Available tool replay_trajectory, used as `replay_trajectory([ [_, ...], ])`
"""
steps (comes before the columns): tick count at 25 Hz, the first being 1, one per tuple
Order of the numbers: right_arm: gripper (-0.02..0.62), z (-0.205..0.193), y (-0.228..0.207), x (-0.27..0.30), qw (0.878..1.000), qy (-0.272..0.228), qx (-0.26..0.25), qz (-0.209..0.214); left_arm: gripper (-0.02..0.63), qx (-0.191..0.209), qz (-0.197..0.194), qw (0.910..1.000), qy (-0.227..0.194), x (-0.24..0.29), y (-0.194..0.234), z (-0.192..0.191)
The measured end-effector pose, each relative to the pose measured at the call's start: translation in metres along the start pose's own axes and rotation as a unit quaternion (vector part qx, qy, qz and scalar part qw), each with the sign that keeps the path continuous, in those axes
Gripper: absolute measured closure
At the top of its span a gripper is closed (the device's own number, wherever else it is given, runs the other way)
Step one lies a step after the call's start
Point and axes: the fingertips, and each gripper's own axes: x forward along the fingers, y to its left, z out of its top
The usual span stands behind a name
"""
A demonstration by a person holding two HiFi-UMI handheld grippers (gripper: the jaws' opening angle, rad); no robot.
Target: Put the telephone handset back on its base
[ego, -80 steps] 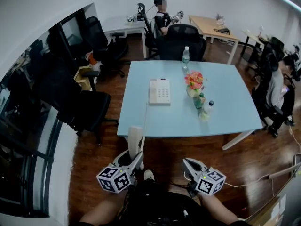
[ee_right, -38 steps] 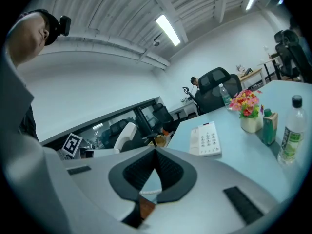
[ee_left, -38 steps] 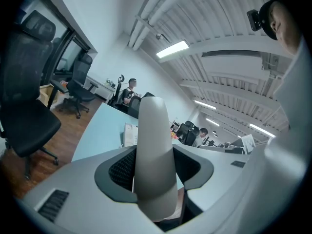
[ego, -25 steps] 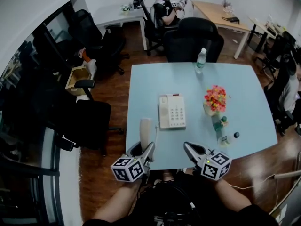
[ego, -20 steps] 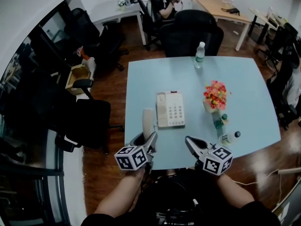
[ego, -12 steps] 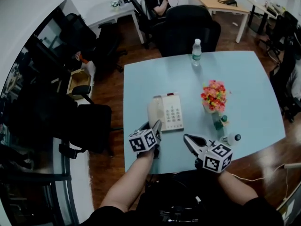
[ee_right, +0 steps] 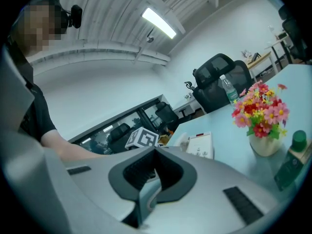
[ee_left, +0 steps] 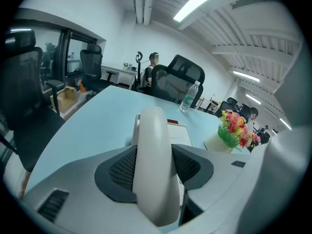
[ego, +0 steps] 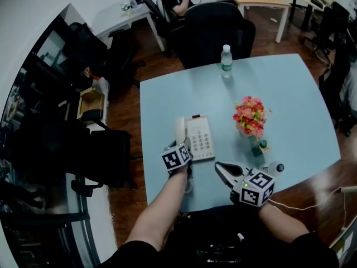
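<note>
The white telephone base (ego: 201, 139) lies on the light-blue table (ego: 290, 94); in the left gripper view the base (ee_left: 179, 134) shows just behind the handset. The white handset (ego: 180, 128) (ee_left: 153, 169) stands between the jaws of my left gripper (ego: 181, 147) (ee_left: 155, 160), which is shut on it. It hangs over the base's left side; I cannot tell whether it touches. My right gripper (ego: 222, 170) (ee_right: 155, 164) hovers near the table's front edge, right of the base, shut with nothing in it.
A pot of flowers (ego: 249, 116) stands right of the base, with small bottles (ego: 262, 146) beside it. A water bottle (ego: 225, 60) is at the far edge. Black office chairs (ego: 212, 29) stand behind the table and a chair (ego: 103, 149) at its left.
My left gripper has carried the handset forward and down, from the table's front edge to the left side of the base. The right gripper has edged forward slightly.
</note>
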Motion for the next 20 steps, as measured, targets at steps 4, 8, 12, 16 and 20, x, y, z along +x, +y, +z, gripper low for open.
replay_trajectory([
  [4, 0.580, 0.002, -0.006, -0.003, 1.000, -0.002, 0.005, -0.003, 0.391, 0.007, 0.024, 0.9997, -0.004, 0.006, 0.003, -0.003],
  [8, 0.579, -0.001, -0.009, -0.003, 1.000, 0.002, 0.007, -0.005, 0.391, 0.014, 0.038, 0.9992, -0.007, 0.006, 0.007, -0.008],
  [12, 0.580, 0.000, -0.012, -0.002, 1.000, 0.003, 0.007, -0.004, 0.391, 0.016, 0.045, 0.9989, -0.007, 0.012, 0.006, -0.011],
  [16, 0.579, -0.002, -0.014, -0.002, 1.000, 0.005, 0.004, -0.003, 0.385, 0.028, 0.041, 0.9987, 0.007, 0.016, 0.005, -0.017],
  [20, 0.579, -0.001, -0.016, -0.004, 1.000, 0.005, 0.008, -0.008, 0.350, 0.034, 0.021, 0.9992, -0.007, -0.001, -0.002, -0.008],
])
